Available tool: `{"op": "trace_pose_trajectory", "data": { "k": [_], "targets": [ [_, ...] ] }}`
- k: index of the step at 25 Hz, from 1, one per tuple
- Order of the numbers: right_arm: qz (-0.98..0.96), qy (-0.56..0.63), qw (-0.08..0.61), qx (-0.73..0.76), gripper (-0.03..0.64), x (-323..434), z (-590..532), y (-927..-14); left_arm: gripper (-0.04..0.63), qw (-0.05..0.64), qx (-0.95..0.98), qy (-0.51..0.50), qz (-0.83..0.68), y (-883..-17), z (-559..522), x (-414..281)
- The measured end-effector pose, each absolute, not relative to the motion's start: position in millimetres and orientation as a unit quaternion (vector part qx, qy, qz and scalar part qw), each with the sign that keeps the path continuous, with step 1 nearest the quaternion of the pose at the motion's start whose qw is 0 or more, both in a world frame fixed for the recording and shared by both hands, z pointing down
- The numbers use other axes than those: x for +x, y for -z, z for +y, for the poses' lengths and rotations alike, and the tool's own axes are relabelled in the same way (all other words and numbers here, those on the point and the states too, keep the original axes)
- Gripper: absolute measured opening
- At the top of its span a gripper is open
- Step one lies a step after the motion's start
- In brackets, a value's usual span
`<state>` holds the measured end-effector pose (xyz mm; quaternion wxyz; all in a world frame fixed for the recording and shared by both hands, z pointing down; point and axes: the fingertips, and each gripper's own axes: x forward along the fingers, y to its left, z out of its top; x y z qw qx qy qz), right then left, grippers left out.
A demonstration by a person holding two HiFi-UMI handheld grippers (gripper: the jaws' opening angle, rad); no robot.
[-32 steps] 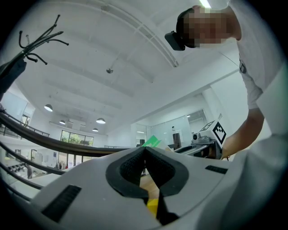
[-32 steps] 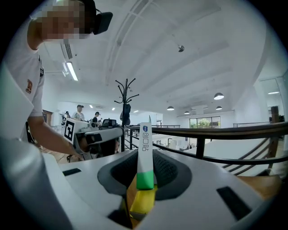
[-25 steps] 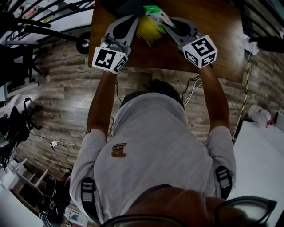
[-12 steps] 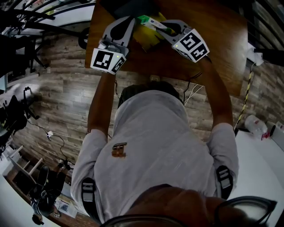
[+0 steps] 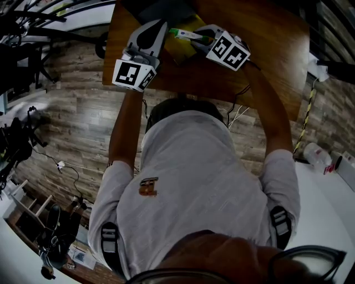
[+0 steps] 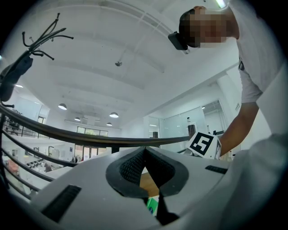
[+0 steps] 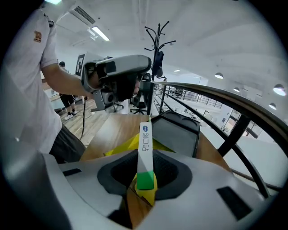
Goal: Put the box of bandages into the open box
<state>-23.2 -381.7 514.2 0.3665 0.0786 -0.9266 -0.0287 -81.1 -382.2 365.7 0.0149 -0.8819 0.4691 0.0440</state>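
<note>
The box of bandages (image 5: 186, 34), thin, white with a green end, is gripped edge-on by my right gripper (image 5: 203, 38). It hangs just above the open yellow box (image 5: 180, 50) on the brown table (image 5: 266, 55). In the right gripper view the bandage box (image 7: 145, 143) stands upright between the pads, with the yellow box (image 7: 122, 146) right below it. My left gripper (image 5: 161, 26) is at the yellow box's left side, jaws shut with nothing seen between them (image 6: 144, 150). A bit of the green box (image 6: 152, 205) shows under it.
A dark flat case (image 5: 161, 8) lies at the table's far end, just behind the yellow box (image 7: 176, 132). The table's near edge runs by my body. A curved railing (image 7: 234, 112) stands beyond the table. A white table (image 5: 327, 199) is at the right.
My right gripper has swung left and rolled over, carrying the bandage box from the yellow box's right side to above it. The left gripper has barely moved.
</note>
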Motion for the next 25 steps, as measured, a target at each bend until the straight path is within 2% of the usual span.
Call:
{"op": "trace_pose_trajectory", "data": {
  "k": [9, 25],
  "targets": [
    [-0.906, 0.033, 0.419, 0.048, 0.104, -31, -381, -548, 0.02, 0.003, -0.891, -0.041, 0.453, -375, -391, -83],
    [-0.885, 0.035, 0.462, 0.049, 0.104, -54, -393, -584, 0.02, -0.01, -0.895, -0.039, 0.443, -400, -400, -106]
  ]
}}
